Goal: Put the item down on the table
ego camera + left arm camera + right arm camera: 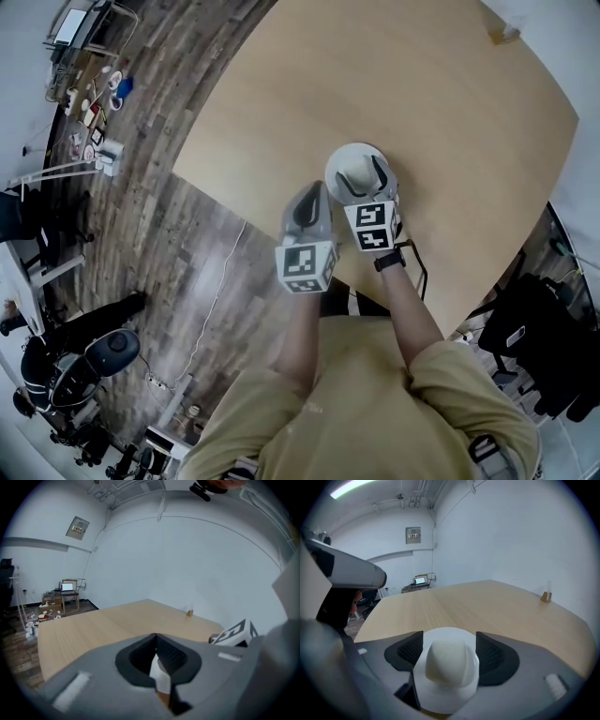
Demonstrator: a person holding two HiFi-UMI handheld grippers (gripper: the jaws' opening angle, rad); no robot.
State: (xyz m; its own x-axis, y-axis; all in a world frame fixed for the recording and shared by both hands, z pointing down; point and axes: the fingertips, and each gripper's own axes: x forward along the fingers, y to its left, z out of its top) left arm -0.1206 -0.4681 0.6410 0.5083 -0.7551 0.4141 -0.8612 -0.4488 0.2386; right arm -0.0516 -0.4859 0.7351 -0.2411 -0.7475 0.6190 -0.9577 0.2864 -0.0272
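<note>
A white round item, a dome on a wide flat brim, sits between the jaws of my right gripper. That gripper is shut on it, its black pads pressing the brim's two sides. It hangs over the light wooden table near the front edge; whether it touches the top is hidden. My left gripper is just left of it with its jaws shut together. A thin white sliver shows in the gap behind the pads; what it is I cannot tell.
A small brown object stands at the table's far edge. A desk with a laptop is against the far wall. Dark chairs and gear crowd the floor at right, with clutter at left.
</note>
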